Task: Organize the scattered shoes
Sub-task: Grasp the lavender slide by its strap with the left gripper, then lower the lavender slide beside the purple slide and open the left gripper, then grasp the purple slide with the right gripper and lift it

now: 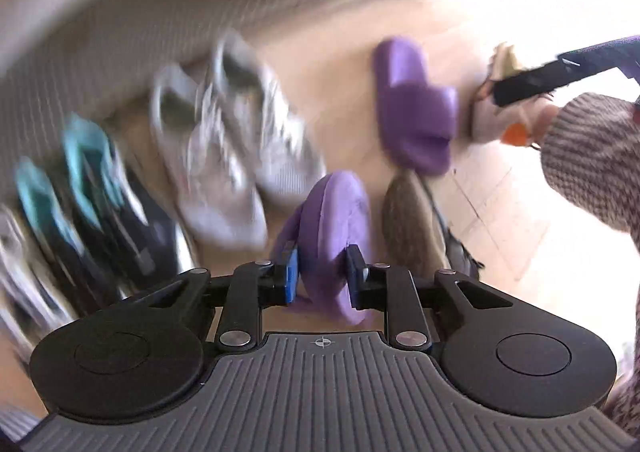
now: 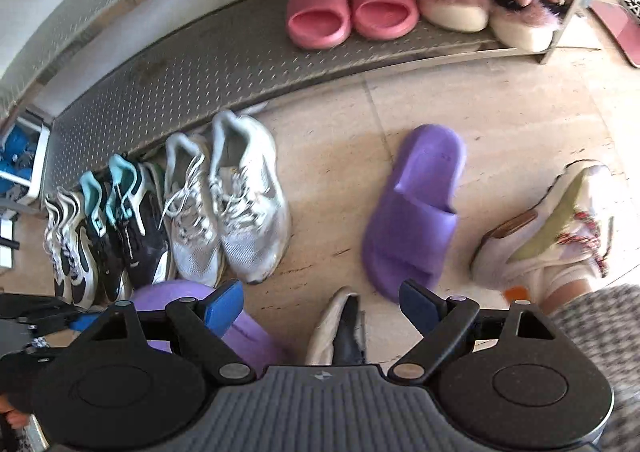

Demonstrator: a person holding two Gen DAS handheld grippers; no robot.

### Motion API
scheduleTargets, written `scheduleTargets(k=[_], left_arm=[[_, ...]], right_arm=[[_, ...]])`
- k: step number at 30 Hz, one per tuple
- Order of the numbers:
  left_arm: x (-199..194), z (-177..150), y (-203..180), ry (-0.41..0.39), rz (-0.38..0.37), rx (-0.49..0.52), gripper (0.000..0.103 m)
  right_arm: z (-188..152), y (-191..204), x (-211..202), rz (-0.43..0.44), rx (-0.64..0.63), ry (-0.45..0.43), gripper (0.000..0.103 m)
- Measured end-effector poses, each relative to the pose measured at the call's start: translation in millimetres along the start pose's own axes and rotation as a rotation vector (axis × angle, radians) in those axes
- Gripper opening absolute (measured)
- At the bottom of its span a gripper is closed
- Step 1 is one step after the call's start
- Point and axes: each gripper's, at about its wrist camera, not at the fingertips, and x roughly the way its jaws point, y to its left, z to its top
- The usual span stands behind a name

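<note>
Purple slipper clamped in my left tool; right tool gapes wide, its mate loose on the floor — pair them next.

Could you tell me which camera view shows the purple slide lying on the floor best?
The right wrist view: the loose purple slide lies sharp and whole on the tiles ahead of the open right gripper. The left wrist view shows it whole too, but motion-blurred, beyond its mate clamped in the left gripper.

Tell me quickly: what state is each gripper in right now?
Left gripper: shut on a purple slipper.
Right gripper: open, holding nothing.
</note>
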Motion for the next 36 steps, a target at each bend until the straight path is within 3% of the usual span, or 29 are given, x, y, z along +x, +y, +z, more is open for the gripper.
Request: scheduleTargets(k=[5, 8, 12, 14, 15, 16, 18, 22, 26, 30, 36], left_arm=[[-31, 66, -34, -0.168, 0.092, 0.163, 0.021], [-32, 111, -54, -0.254, 0.148, 0.269, 0.021], [4, 138, -84, -0.335, 0.227, 0.528, 0.022], [26, 122, -84, -0.261, 0.209, 0.529, 0.023], [38, 114, -83, -0.224, 0.2, 0.529, 0.027], [49, 106, -83, -0.188, 0.191, 0.529, 0.042], [72, 90, -82, -0.114, 0.172, 0.529, 0.045], [118, 59, -81, 0.031, 0.136, 0.527, 0.052], [101, 44, -59, 0.045, 0.105, 0.404, 0.07], [72, 38, -30, 0.023, 0.034, 0.172, 0.077], [46, 11, -7, 0.018, 0.013, -0.008, 0.077]], right_arm=[[37, -22, -22, -0.048, -0.018, -0.103, 0.086], [45, -45, -32, -0.021, 0.123, -0.173, 0.086], [50, -69, -48, 0.073, 0.305, -0.259, 0.086], [55, -78, -55, 0.103, 0.351, -0.295, 0.086], [57, -79, -56, 0.107, 0.362, -0.301, 0.086], [58, -80, -56, 0.105, 0.367, -0.3, 0.086], [61, -80, -52, 0.094, 0.375, -0.28, 0.086], [64, -76, -38, 0.079, 0.372, -0.227, 0.087], [69, -59, -14, 0.018, 0.294, -0.161, 0.087], [74, -39, 30, -0.058, 0.175, -0.059, 0.087], [77, -6, 98, -0.036, 0.079, 0.058, 0.087]])
